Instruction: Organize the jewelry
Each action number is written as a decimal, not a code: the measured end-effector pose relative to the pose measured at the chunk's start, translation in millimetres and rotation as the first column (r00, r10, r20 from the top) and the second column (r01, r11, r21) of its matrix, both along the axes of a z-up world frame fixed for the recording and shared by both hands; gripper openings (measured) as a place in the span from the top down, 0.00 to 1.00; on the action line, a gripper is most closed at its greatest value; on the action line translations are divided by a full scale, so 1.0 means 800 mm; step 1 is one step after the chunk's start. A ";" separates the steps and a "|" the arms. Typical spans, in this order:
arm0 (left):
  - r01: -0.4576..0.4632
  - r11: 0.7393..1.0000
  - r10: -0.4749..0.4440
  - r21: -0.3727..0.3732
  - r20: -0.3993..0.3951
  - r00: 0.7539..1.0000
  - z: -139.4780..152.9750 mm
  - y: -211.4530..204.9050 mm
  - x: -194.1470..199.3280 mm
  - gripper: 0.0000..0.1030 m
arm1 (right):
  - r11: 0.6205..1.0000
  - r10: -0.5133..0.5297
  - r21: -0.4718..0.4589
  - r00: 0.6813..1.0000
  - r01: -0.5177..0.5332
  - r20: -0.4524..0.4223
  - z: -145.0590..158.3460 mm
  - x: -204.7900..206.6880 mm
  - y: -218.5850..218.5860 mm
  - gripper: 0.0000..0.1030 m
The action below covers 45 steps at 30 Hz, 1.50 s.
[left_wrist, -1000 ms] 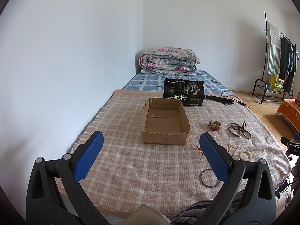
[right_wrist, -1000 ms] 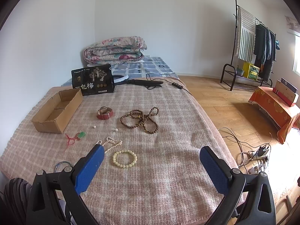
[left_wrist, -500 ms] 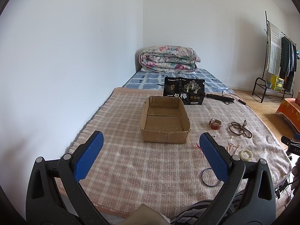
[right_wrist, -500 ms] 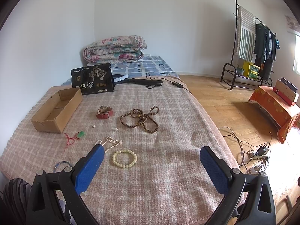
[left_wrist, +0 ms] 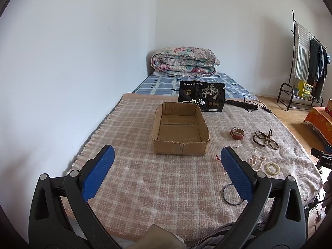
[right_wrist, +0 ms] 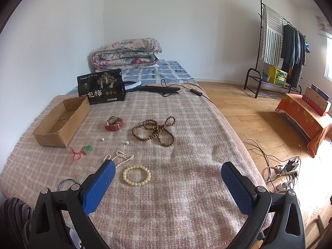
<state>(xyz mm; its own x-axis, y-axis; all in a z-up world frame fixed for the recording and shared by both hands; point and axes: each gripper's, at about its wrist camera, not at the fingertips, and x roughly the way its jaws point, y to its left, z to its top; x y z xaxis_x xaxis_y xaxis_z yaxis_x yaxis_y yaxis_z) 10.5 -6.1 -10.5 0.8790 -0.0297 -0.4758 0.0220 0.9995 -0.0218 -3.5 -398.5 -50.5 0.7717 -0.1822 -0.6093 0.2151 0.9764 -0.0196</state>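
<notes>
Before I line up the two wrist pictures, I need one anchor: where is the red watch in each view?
Left wrist view: the red watch lies right of centre on the blanket, right of the cardboard box.
Right wrist view: the red watch lies left of centre, between the cardboard box and the brown bead string.
Shared landmark: the black snack bag, behind the box.

Cardboard box (left_wrist: 180,129) left of watch (right_wrist: 114,123), bead strands (right_wrist: 155,129) further right, on blanket (right_wrist: 186,186).
</notes>
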 end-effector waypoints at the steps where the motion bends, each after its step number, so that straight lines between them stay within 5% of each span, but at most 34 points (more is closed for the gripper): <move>1: 0.005 1.000 -0.005 -0.003 -0.005 1.000 -0.001 0.001 0.005 0.00 | 1.000 0.001 -0.002 1.000 -0.001 -0.002 -0.002 0.000 0.000 0.00; 9: 0.044 0.999 -0.045 -0.013 -0.056 0.997 -0.018 0.010 0.037 0.00 | 0.999 0.039 0.006 0.999 -0.038 -0.025 -0.013 0.017 -0.010 0.00; 16: 0.197 0.980 -0.194 0.010 -0.121 0.973 -0.047 -0.009 0.067 0.00 | 0.997 0.071 -0.003 0.995 -0.072 -0.066 -0.030 0.036 -0.023 0.00; 24: 0.371 0.928 -0.358 0.025 -0.208 0.910 -0.086 -0.061 0.090 0.00 | 0.989 0.147 0.011 0.982 -0.147 -0.122 -0.063 0.060 -0.034 0.00; 29: 0.503 0.864 -0.481 0.025 -0.256 0.839 -0.110 -0.099 0.094 0.00 | 0.980 0.200 0.006 0.970 -0.201 -0.137 -0.081 0.070 -0.031 0.00; 33: 0.548 0.837 -0.518 0.007 -0.315 0.796 -0.136 -0.128 0.097 0.00 | 0.972 0.233 0.031 0.958 -0.232 -0.166 -0.095 0.080 -0.027 0.00; 45: 0.597 0.801 -0.530 0.042 -0.412 0.741 -0.203 -0.184 0.096 0.00 | 0.955 0.297 0.068 0.921 -0.289 -0.252 -0.140 0.111 -0.005 0.00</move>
